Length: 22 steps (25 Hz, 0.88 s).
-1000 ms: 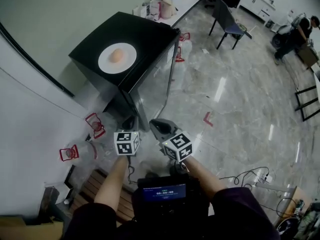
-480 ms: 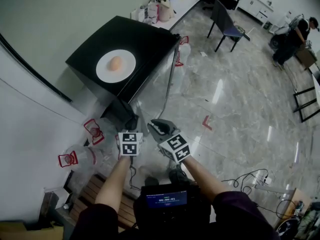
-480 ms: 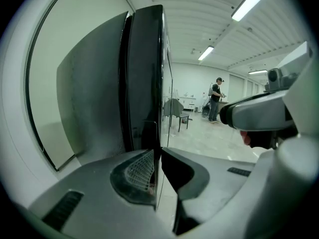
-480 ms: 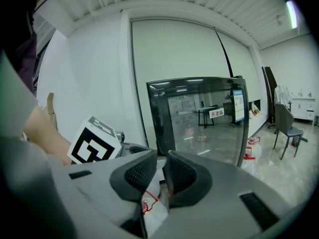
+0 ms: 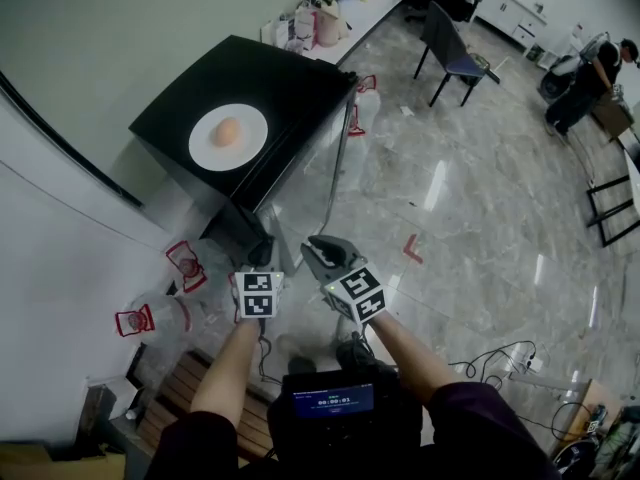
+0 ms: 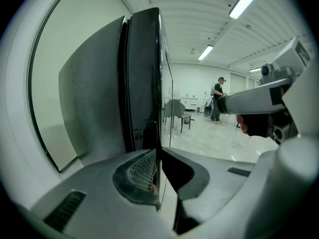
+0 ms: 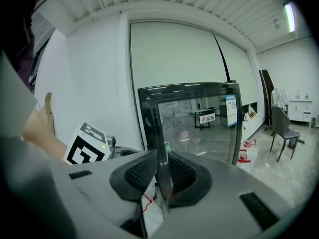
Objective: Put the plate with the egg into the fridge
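Note:
A white plate [image 5: 248, 118] with a brown egg [image 5: 226, 131] rests on top of the black fridge [image 5: 295, 73], far from both grippers. The fridge's glass door [image 5: 322, 158] faces the floor side. My right gripper [image 5: 322, 256] [image 7: 162, 183] is at the door's near edge. Its jaws have just been opening, and the dark door edge [image 7: 152, 133] now stands between the pads, which lie against it. My left gripper [image 5: 262, 256] [image 6: 160, 183] hangs beside it at the fridge's lower corner, jaws slightly apart and holding nothing.
Clear jugs with red handles [image 5: 187, 258] [image 5: 138, 318] stand on the floor left of my hands, and two more [image 5: 362, 98] by the fridge's far side. A dark chair [image 5: 455, 38], a cluttered counter [image 5: 335, 13] and a person [image 5: 590, 73] are farther off. Cables [image 5: 500, 353] lie at lower right.
Both grippers have edged in toward the fridge's near door edge. The plate and egg have stayed put on top.

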Each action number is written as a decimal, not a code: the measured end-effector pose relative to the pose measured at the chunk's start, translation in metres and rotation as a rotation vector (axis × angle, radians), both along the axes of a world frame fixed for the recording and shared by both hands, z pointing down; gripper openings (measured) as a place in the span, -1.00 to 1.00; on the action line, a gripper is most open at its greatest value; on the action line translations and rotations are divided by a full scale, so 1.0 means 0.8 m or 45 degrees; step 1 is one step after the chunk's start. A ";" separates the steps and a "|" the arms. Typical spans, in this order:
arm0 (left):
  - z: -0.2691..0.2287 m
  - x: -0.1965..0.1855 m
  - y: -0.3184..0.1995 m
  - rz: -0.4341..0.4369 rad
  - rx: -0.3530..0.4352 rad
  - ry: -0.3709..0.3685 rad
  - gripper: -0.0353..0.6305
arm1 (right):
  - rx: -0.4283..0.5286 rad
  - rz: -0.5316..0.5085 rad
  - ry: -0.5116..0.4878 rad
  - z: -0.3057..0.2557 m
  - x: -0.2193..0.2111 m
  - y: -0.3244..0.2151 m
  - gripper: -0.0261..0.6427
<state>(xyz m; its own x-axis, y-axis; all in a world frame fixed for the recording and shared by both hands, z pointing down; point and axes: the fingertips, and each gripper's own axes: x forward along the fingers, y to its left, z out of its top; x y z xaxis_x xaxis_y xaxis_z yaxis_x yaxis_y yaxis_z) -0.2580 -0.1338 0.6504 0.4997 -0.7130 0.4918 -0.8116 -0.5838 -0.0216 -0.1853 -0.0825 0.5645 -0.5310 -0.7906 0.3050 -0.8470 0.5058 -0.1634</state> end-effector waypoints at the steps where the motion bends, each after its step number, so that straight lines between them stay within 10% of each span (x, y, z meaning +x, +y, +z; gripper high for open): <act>1: -0.001 -0.001 0.000 -0.007 0.005 0.006 -0.85 | 0.007 0.001 0.000 -0.003 0.001 0.001 -0.77; 12: -0.004 0.092 0.084 0.034 0.071 0.053 -0.86 | 0.105 0.091 0.041 -0.031 0.044 0.031 -0.77; 22: -0.002 0.122 0.098 0.010 0.129 0.096 -0.85 | 0.162 0.015 0.013 -0.097 0.029 0.028 -0.06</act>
<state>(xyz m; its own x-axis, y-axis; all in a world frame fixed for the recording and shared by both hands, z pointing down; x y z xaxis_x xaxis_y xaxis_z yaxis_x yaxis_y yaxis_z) -0.1604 -0.0554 0.6487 0.5380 -0.7534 0.3781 -0.8088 -0.5878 -0.0203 -0.1621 -0.0601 0.4866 -0.5186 -0.8295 0.2075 -0.8545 0.5117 -0.0899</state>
